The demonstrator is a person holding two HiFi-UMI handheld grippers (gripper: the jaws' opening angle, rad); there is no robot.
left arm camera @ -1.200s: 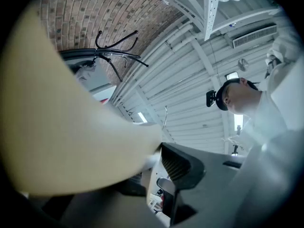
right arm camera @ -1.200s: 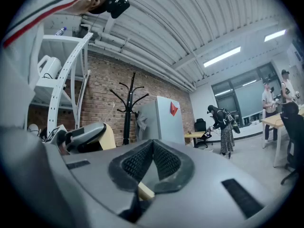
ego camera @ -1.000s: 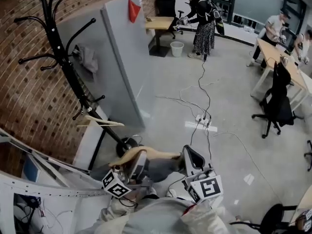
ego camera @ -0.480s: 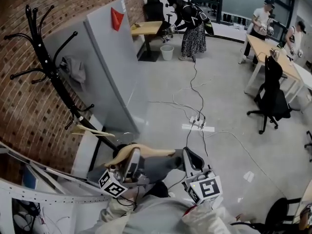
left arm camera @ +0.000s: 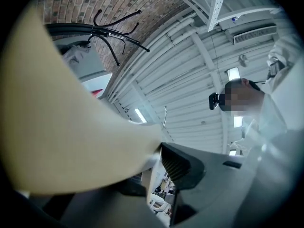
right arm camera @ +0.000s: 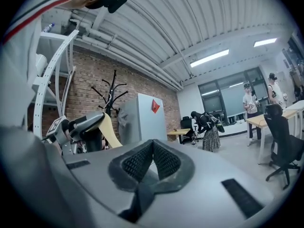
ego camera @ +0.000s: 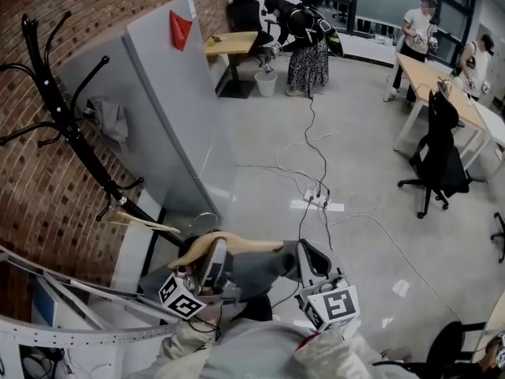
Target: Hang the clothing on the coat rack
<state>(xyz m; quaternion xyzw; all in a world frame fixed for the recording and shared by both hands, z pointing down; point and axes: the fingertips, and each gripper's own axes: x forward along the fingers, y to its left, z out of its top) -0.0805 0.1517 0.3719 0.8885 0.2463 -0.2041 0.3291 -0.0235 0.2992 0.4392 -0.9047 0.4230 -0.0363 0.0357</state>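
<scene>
My left tongs (ego camera: 213, 259) clamp the wooden hanger (ego camera: 241, 245) with the grey garment (ego camera: 260, 271). My right tongs (ego camera: 312, 257) are pinched together. The coat rack (ego camera: 59, 105) stands ahead-left, nearer my left hand.

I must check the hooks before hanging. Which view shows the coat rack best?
The head view: the coat rack shows nearly whole, hooks and pole. The left gripper view catches only its upper hooks; the right gripper view shows the coat rack small.
</scene>
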